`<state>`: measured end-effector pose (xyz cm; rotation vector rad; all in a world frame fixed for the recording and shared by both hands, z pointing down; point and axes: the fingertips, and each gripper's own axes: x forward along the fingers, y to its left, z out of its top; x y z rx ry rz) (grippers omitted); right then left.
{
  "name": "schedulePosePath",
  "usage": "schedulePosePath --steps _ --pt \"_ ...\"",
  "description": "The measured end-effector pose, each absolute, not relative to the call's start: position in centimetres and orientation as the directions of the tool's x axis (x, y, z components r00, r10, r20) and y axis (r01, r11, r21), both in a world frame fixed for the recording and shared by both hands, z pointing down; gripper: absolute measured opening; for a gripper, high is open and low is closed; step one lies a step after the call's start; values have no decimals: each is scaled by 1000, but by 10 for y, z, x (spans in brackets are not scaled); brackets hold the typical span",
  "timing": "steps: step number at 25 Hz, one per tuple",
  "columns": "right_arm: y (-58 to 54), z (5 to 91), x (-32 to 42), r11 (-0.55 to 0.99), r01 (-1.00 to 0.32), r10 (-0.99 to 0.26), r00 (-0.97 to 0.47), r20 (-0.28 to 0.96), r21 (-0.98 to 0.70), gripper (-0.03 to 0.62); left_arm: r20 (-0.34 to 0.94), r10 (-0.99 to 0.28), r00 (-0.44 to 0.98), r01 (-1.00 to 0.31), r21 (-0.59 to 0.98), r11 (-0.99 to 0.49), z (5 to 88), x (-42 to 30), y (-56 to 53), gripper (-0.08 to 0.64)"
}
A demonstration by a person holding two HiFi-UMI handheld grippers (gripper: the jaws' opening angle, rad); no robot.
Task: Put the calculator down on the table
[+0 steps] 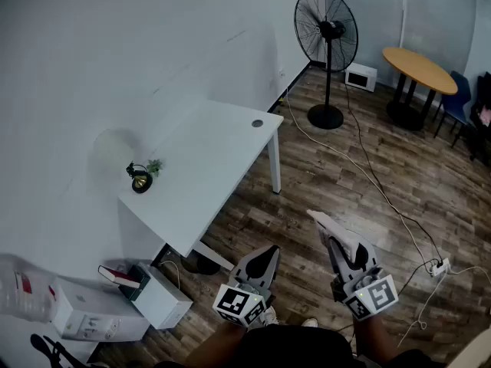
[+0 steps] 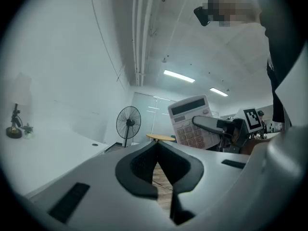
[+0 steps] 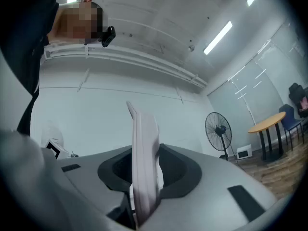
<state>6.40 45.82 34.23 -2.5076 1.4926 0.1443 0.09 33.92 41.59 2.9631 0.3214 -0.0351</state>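
The calculator [image 1: 328, 227] is a pale grey slab held upright above the wooden floor, right of the white table [image 1: 207, 159]. My right gripper [image 1: 340, 245] is shut on its lower part. In the right gripper view the calculator [image 3: 143, 129] stands edge-on between the dark pads [image 3: 174, 170]. The left gripper view shows the calculator [image 2: 191, 121] with its keys and display facing that camera, and a jaw of the right gripper crossing its face. My left gripper [image 1: 265, 257] hangs beside it near the table's corner, its fingertips together and nothing between them [image 2: 156, 146].
A small dark ornament with a plant [image 1: 141, 176] sits on the table's left edge. White boxes [image 1: 92, 313] lie on the floor below it. A standing fan [image 1: 326, 33], a round wooden table [image 1: 418, 67] and a floor cable [image 1: 368, 175] with a power strip [image 1: 439, 267] lie beyond.
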Motion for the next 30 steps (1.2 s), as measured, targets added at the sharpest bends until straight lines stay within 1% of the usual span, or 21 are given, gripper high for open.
schedulePosePath --steps 10,15,22,26,30 --pt "439 338 73 -502 -857 -836 516 -188 -120 130 -23 169 985 170 130 -977 419 4 302 18" --pt "419 339 71 -485 -858 -836 511 -199 -167 133 -6 148 989 148 144 -978 426 -2 275 18" --pt "379 339 65 -474 -860 -840 506 -197 -190 133 -4 129 992 128 148 -981 425 -18 226 19" --pt "356 340 59 -463 -869 -846 492 -205 -176 133 11 129 992 126 139 -982 430 -22 204 20" --pt "331 342 62 -446 -878 -862 473 -182 -170 132 16 106 994 102 149 -984 431 -21 185 18"
